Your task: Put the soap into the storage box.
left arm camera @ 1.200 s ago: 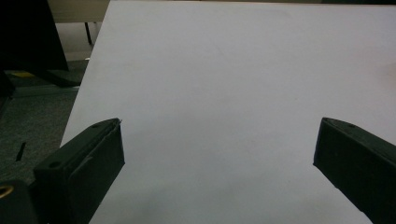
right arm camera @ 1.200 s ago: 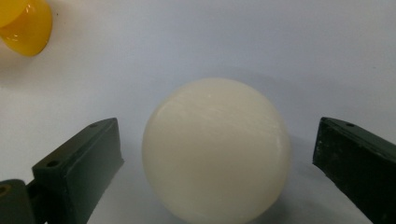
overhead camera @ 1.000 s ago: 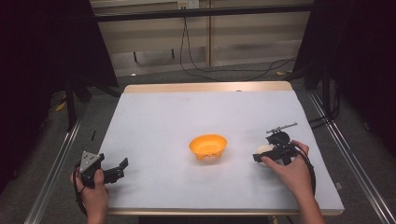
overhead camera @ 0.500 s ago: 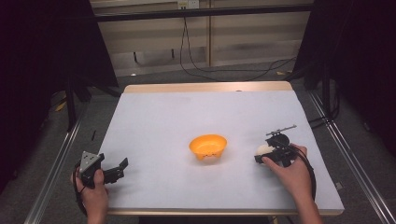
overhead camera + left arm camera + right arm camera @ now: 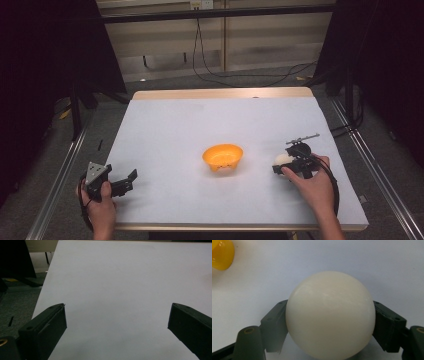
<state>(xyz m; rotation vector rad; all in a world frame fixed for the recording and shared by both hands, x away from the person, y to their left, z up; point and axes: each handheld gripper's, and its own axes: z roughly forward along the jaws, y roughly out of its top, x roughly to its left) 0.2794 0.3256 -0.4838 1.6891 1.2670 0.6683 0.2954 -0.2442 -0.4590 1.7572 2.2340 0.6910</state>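
My right gripper [image 5: 329,322] is clamped on the smooth white ball [image 5: 330,315], which could squirt out if I lift it toward the orange bowl [image 5: 223,156] too fast.

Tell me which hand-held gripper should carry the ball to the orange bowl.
Right. The right hand-held gripper is shut on the white ball, near the orange bowl. The left hand-held gripper is open, at the table's far-left edge.

An orange bowl [image 5: 223,156] sits on the white worktop [image 5: 200,120]. Right of the bowl, the right tongs [image 5: 281,167] have just closed around a cream ball [image 5: 283,160]. Well left of the bowl, the left tongs [image 5: 131,179] rest with jaws apart.
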